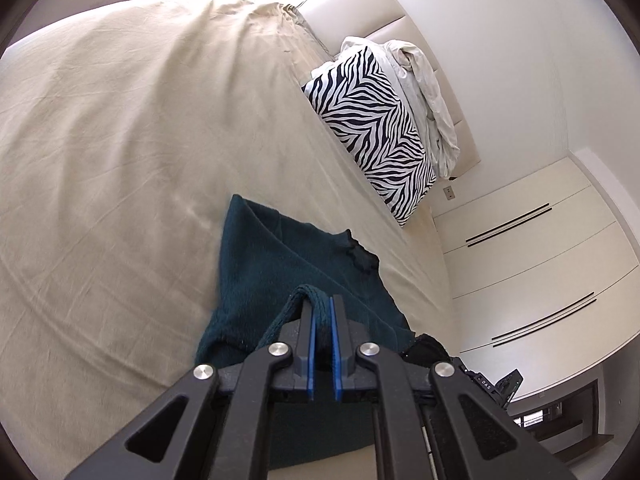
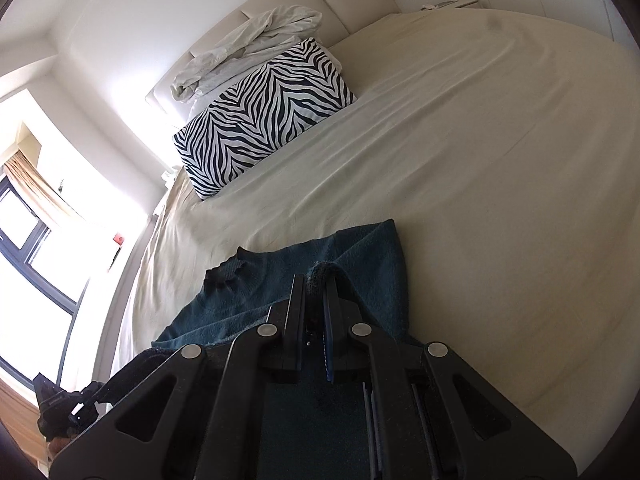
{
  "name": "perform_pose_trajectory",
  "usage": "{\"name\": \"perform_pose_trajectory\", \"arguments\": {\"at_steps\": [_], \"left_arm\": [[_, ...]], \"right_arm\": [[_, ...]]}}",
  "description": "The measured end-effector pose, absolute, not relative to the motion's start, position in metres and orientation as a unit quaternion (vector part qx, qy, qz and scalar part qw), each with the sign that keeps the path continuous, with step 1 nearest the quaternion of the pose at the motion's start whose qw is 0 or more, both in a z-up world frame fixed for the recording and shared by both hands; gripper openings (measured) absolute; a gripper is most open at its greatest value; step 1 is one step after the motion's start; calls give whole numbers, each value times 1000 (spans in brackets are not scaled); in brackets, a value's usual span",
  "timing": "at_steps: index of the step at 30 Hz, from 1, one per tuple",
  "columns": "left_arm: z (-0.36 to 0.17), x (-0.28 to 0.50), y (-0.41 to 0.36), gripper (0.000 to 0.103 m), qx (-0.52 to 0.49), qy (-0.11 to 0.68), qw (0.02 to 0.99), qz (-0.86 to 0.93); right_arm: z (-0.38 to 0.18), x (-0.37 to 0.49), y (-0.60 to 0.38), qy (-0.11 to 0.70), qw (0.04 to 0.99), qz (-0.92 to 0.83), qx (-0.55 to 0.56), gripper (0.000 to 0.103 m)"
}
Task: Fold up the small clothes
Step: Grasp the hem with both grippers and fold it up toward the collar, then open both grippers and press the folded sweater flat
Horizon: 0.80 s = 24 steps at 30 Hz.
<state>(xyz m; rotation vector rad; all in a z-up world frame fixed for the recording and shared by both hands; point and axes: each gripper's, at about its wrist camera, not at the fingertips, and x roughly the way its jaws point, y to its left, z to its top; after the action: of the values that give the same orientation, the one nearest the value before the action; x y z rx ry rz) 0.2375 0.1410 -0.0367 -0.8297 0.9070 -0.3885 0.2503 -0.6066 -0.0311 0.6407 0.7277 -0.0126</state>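
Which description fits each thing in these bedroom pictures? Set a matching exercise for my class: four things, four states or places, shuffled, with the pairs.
Things:
1. sweater
2. pillow
3. sheet
4. left claw

Descriptions:
A. crumpled against the headboard
B. shut on dark teal knit
C. zebra striped, near the bed's head
D. spread on the bed, pinched by both claws

Pairs: 1-D, 2-C, 3-A, 4-B

A home bedroom: made bed, zebra pillow, built-in wardrobe.
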Motion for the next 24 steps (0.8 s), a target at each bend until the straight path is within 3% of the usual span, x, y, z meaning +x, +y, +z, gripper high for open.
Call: {"name": "perform_pose_trajectory", "arguments": {"at_steps": [13,15,17,20,22,24], "left_arm": [[-81,331,119,8,-346,448,813,-137],[-92,340,115,15,-335,458,814,-121],[-98,344,112,47,-318,460,821,-113],[-96,339,115,63,-310,452,830,-108],[-92,331,117,65,-301,444,838,-102],[-88,321,118,66,-293,440,842,-107]], "right_arm": [[-96,360,-608,386,871,-42,301,6],[-110,375,-609,399,863,-44,306,7],[-126,389,-611,421,851,-50,311,8],[-140,396,-612,433,844,-52,312,12],[-140,393,-609,425,851,-50,304,17],[-136,390,-606,419,861,-55,283,30]]}}
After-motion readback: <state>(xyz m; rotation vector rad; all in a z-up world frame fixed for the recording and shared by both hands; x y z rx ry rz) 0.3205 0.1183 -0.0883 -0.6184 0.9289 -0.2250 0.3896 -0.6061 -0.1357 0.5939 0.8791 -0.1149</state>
